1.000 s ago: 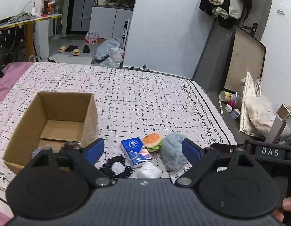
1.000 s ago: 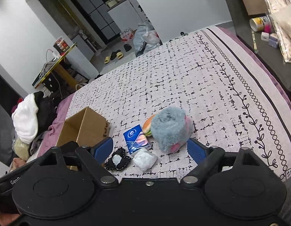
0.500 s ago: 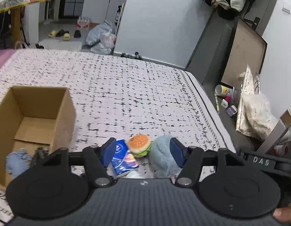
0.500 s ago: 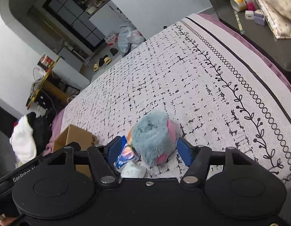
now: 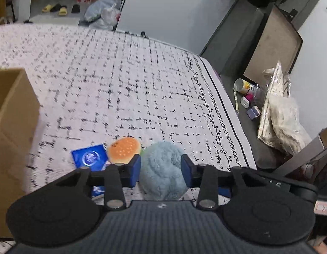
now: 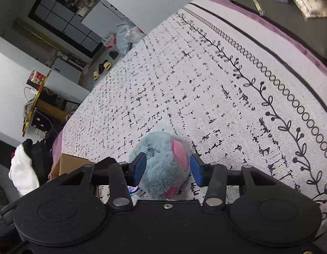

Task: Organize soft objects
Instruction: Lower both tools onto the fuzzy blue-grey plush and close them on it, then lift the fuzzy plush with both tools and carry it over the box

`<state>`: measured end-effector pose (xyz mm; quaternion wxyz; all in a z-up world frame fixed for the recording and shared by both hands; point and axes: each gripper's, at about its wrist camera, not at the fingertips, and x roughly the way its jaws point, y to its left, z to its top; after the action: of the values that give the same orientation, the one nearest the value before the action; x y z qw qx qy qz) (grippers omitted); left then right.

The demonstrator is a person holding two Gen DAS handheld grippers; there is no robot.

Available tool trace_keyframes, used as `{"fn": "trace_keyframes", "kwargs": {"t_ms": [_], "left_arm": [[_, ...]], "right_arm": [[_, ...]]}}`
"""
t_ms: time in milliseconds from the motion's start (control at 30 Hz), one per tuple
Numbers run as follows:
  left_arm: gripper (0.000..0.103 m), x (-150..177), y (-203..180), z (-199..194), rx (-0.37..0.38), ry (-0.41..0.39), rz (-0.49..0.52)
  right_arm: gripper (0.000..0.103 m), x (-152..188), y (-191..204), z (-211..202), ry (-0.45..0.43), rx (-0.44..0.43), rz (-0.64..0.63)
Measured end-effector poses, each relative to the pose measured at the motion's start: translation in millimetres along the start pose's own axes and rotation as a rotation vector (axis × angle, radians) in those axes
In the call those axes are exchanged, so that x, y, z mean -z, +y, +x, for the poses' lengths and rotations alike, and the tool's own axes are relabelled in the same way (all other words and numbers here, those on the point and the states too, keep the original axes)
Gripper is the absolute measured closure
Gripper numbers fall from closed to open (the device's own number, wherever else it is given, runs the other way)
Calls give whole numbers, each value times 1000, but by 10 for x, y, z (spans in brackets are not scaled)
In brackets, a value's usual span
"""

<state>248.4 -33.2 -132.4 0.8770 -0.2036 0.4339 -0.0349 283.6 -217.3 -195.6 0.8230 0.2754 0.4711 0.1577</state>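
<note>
A fluffy blue plush toy (image 5: 162,169) with pink patches lies on the patterned bed cover. My left gripper (image 5: 160,167) has its blue pads on both sides of it, touching the fur. My right gripper (image 6: 166,167) also straddles the same plush (image 6: 161,165), pads against its sides. A burger plush (image 5: 123,149) and a blue tissue packet (image 5: 89,157) lie just left of it. The cardboard box (image 5: 11,127) stands at the left; it also shows in the right wrist view (image 6: 72,166).
The bed's right edge (image 5: 233,122) drops to a dark floor with a can (image 5: 246,85), small items and a plastic bag (image 5: 280,116). Clothes are piled at the left (image 6: 23,173). Bags and slippers lie on the floor beyond the bed (image 5: 102,15).
Both grippers have moved forward and down onto the blue plush and narrowed around it. The box has slid to the left edge of the left wrist view.
</note>
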Motion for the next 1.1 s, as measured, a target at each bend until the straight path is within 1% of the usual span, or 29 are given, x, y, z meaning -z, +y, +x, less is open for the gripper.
{"fn": "trace_keyframes", "kwargs": {"t_ms": [167, 300, 367, 433, 467, 533, 667, 733, 900, 1100], "left_arm": [[69, -34, 31, 173, 6, 34, -33], [69, -50, 70, 289, 11, 50, -53], [70, -34, 85, 351, 18, 57, -50], [75, -15, 118, 406, 17, 73, -61], [83, -6, 141, 414, 11, 74, -65], [86, 9, 167, 400, 15, 69, -59], [89, 56, 203, 278, 49, 56, -42], [89, 94, 223, 183, 57, 36, -25], [89, 157, 268, -45, 102, 9, -42], [89, 160, 247, -301, 116, -34, -48]], "right_arm": [[62, -34, -67, 152, 27, -5, 49], [62, -48, -75, 250, 43, -10, 71], [64, -47, -85, 298, 49, -3, 84], [69, -45, -120, 348, 60, 8, 102], [75, -32, -135, 367, 67, 5, 116], [77, -7, -120, 369, 67, 1, 111], [80, 48, -12, 289, 58, 20, 57], [81, 67, 33, 229, 56, 12, 53], [81, 136, 227, 33, 24, 19, -19], [81, 185, 414, -92, 1, 27, -75]]}}
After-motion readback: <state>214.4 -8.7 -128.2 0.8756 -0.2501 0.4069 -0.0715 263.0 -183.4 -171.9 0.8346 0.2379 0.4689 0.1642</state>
